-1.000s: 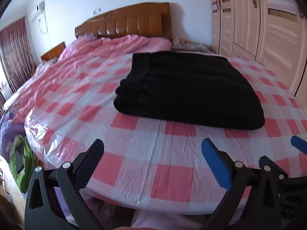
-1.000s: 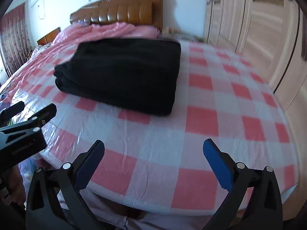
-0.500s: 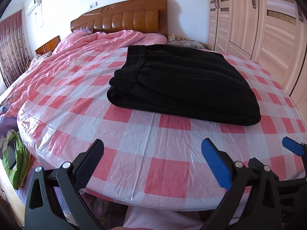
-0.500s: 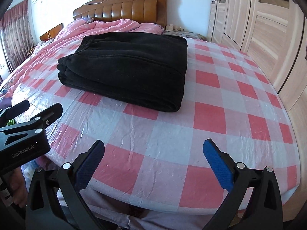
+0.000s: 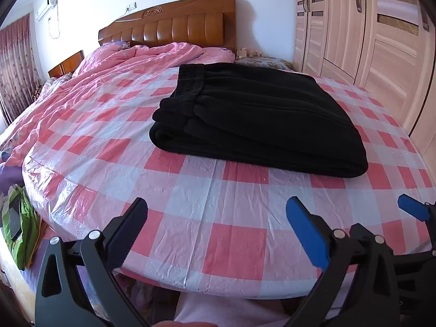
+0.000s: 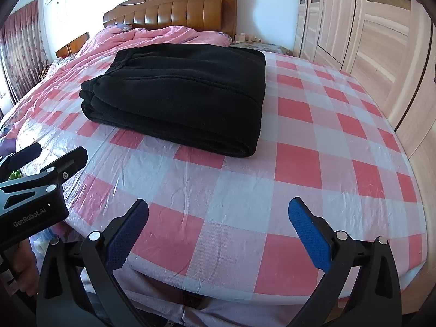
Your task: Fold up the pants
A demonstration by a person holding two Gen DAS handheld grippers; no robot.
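Both claws had drawn slightly further back from the bed since the earlier frames, so that more of the near edge of the checked cover showed below them; the folded garment itself lay as before.

Left claw was found wide open, its fingers spread well apart, holding nothing and touching nothing. It hung over the near edge of the bed, well short of the pants. In the right wrist view the same claw appeared at the left margin, seen from the side.

Right claw was likewise wide open and empty, its blue pads clear of the cover. One of its blue tips showed at the right edge of the left wrist view.

Black pants lay folded into a thick rectangular stack on the pink-and-white checked plastic cover, towards the middle of the bed, the waistband end on the left side of the stack and the folded edge facing the claws. Behind the stack lay a rumpled pink quilt against a wooden headboard. A wardrobe stood along the right side of the bed.
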